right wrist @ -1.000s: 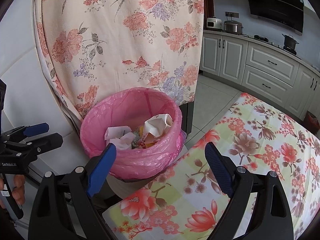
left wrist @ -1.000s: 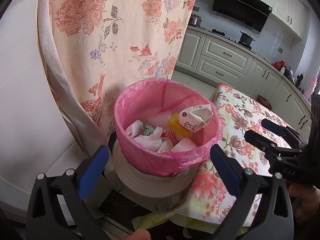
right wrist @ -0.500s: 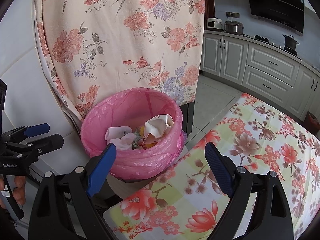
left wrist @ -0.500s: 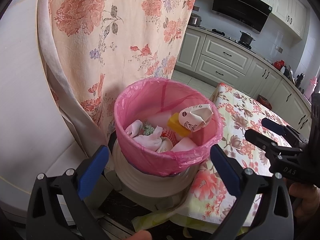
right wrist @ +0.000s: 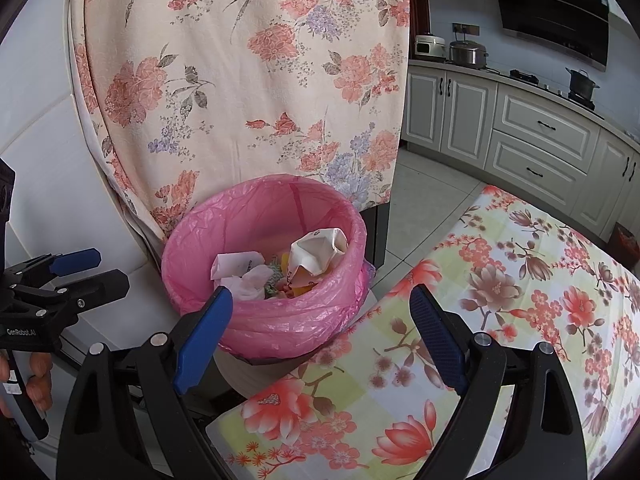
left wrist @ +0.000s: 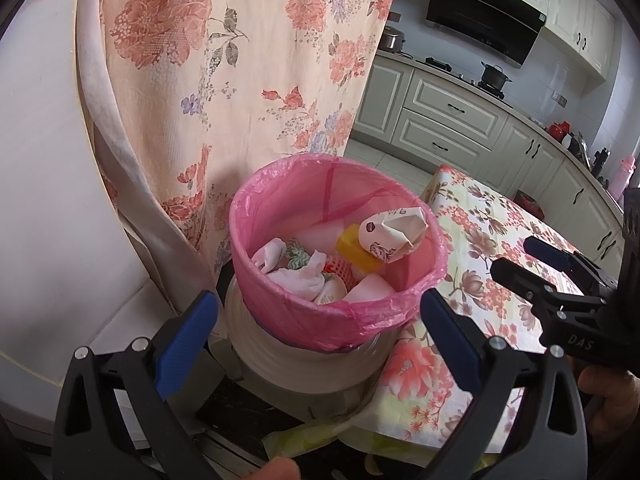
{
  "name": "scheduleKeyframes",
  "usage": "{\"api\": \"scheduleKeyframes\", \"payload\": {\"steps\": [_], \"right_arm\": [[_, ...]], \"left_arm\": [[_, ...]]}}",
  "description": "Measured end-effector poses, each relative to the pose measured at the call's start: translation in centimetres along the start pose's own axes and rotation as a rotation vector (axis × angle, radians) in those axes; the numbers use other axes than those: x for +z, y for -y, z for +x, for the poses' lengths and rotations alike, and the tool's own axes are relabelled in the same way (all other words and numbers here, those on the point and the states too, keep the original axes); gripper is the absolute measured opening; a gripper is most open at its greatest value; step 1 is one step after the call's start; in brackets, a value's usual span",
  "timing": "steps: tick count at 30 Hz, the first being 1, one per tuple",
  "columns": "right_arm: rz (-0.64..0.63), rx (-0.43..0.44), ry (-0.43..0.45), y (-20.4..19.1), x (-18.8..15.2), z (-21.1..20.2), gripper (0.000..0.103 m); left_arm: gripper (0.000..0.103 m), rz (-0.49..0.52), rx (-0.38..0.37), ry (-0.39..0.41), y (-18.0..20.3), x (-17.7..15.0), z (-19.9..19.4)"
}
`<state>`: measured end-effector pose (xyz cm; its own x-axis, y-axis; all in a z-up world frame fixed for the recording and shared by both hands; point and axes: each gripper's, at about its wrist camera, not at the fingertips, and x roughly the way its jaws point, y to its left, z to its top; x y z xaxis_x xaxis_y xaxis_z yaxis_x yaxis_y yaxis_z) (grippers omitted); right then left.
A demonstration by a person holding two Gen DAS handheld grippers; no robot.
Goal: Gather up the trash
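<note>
A white bin with a pink liner (left wrist: 320,320) (right wrist: 280,320) stands beside the table corner. Inside lie a crumpled paper cup (left wrist: 390,230) (right wrist: 316,252), a yellow block (left wrist: 354,250), white tissues (left wrist: 294,274) (right wrist: 248,280) and other scraps. My left gripper (left wrist: 318,334) hovers just before the bin's near rim, open, nothing between its blue pads. My right gripper (right wrist: 320,330) hangs open over the bin's right edge and the table corner, also empty. Each gripper shows in the other's view: the right one (left wrist: 536,260), the left one (right wrist: 80,268).
A floral cloth (left wrist: 224,80) (right wrist: 248,80) hangs over a chair back right behind the bin. The table with a floral cover (left wrist: 500,240) (right wrist: 500,300) lies to the right. Kitchen cabinets (right wrist: 540,132) and a stove stand far behind. A white wall (left wrist: 40,200) is at left.
</note>
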<state>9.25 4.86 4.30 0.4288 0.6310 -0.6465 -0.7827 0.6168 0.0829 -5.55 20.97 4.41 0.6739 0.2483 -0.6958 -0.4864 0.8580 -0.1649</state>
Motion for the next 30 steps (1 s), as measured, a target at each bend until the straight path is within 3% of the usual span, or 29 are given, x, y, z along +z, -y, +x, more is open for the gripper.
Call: {"api": "scheduleKeyframes", "payload": {"steps": [30], "right_arm": [[-0.003, -0.002, -0.003, -0.02, 0.02, 0.16, 0.085]], "left_arm": [[0.098, 0.003, -0.016, -0.004, 0.09, 0.05, 0.19]]}}
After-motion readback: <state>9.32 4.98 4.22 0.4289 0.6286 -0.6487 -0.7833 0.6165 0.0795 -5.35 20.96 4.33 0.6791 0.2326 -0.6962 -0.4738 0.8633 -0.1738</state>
